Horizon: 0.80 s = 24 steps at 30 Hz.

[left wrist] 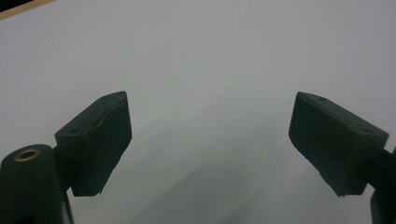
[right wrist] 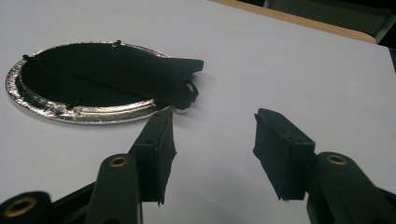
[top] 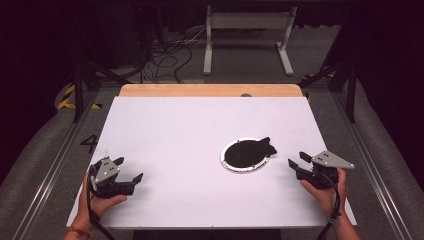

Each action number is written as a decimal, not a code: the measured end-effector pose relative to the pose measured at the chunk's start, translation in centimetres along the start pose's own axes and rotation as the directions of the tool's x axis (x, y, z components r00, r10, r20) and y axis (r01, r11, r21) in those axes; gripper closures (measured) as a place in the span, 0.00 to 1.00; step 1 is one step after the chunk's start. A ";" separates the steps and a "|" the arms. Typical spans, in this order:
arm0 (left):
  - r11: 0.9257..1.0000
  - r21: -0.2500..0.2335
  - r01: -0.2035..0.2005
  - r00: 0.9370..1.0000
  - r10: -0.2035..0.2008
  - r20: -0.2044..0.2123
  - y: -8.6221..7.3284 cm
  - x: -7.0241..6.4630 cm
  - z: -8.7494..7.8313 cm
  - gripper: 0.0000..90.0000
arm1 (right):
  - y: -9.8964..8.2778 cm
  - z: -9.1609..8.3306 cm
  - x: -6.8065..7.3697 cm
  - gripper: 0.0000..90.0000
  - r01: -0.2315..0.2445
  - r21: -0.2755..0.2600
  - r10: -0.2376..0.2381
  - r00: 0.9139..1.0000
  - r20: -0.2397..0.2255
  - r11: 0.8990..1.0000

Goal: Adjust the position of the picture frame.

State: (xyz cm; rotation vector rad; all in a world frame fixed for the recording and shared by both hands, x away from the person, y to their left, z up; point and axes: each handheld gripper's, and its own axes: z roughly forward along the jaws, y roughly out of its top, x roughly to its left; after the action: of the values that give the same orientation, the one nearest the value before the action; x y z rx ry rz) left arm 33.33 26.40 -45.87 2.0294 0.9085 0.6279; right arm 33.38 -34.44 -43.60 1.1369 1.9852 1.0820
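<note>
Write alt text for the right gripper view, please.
The right gripper hangs open and empty just above a white table, its jaws aimed toward a silver-rimmed round plate. A flat black object lies across the plate, one end overhanging the rim nearest the jaws.

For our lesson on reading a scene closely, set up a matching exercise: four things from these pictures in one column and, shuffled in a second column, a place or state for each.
Things
1. left gripper
2. right gripper
3. silver-rimmed round tray
4. black cloth piece

Places or states
A. lies in the tray, one end reaching over its rim
B. jaws open, near the table's left front corner
C. on the white table, right of centre
D. jaws open, aimed at the tray from its right

Pairs: 1-B, 2-D, 3-C, 4-A
</note>
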 end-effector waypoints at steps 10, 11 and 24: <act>1.000 0.013 -0.018 1.000 0.017 0.007 -0.1 -0.5 0.1 0.21 | 0.1 0.5 -0.4 0.80 0.005 0.028 -0.005 1.000 -0.009 1.000; 1.000 0.013 -0.016 1.000 0.016 0.011 -0.1 -0.6 0.1 0.22 | 0.1 0.7 -0.5 0.83 0.005 0.035 -0.004 1.000 -0.012 0.999; 0.997 0.047 -0.065 0.982 0.055 0.180 0.9 -1.8 0.7 0.94 | 1.8 4.4 -0.3 1.00 0.037 0.099 -0.034 0.999 -0.034 0.994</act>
State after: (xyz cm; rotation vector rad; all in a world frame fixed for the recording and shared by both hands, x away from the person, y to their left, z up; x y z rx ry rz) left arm 33.05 24.32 -45.68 2.1288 0.7675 0.4492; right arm 37.78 -32.58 -44.15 1.1370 2.0972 0.9994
